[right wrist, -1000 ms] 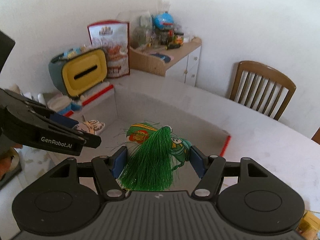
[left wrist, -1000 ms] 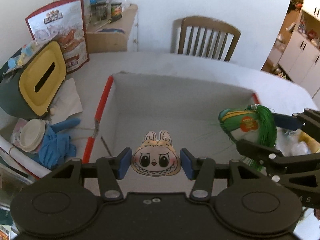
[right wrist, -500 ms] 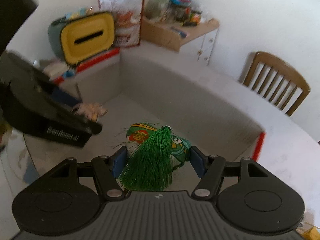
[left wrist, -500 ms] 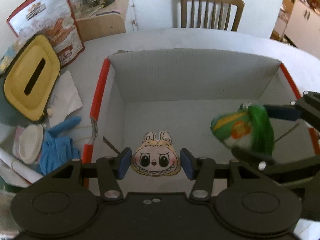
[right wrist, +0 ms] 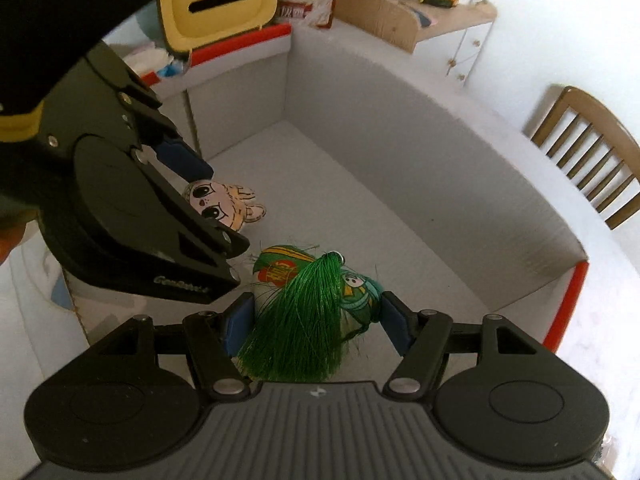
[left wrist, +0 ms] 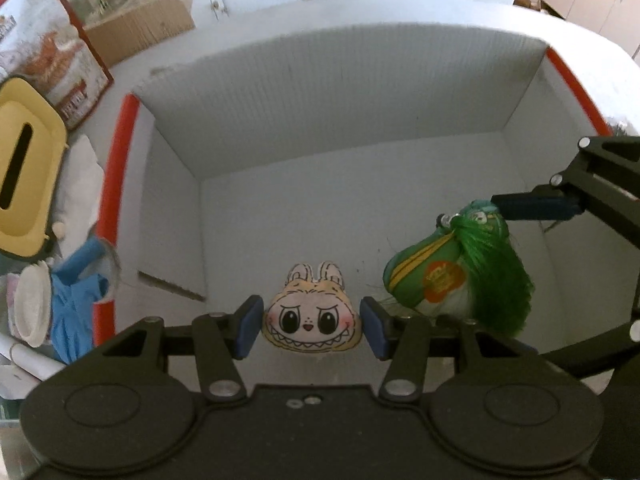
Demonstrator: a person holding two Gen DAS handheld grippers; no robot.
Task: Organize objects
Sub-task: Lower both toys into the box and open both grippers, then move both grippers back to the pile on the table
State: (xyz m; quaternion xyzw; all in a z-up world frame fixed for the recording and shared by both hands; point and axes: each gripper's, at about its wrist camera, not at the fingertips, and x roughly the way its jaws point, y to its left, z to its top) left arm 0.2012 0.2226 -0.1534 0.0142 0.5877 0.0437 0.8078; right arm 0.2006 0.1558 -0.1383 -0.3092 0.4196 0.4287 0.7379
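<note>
My left gripper (left wrist: 312,327) is shut on a beige monster-face charm (left wrist: 313,317) with rabbit ears and jagged teeth, held low inside a grey cardboard box (left wrist: 340,92) with red rims. My right gripper (right wrist: 318,322) is shut on a green charm with a long green tassel (right wrist: 308,320), also inside the box (right wrist: 420,152). In the left wrist view the green charm (left wrist: 460,276) hangs just right of the face charm, with the right gripper's fingers (left wrist: 536,206) behind it. The right wrist view shows the face charm (right wrist: 224,204) to the left, partly hidden by the left gripper.
Left of the box stand a yellow-lidded tissue holder (left wrist: 24,184), a snack bag (left wrist: 48,60), white tissues and a blue glove (left wrist: 76,300). A wooden chair (right wrist: 592,152) is beyond the white table (right wrist: 624,320). A small shelf unit (right wrist: 420,20) holds jars.
Both grippers have gone down and forward into the box, each still holding its charm. The box walls now fill both views, and the two charms have come closer together.
</note>
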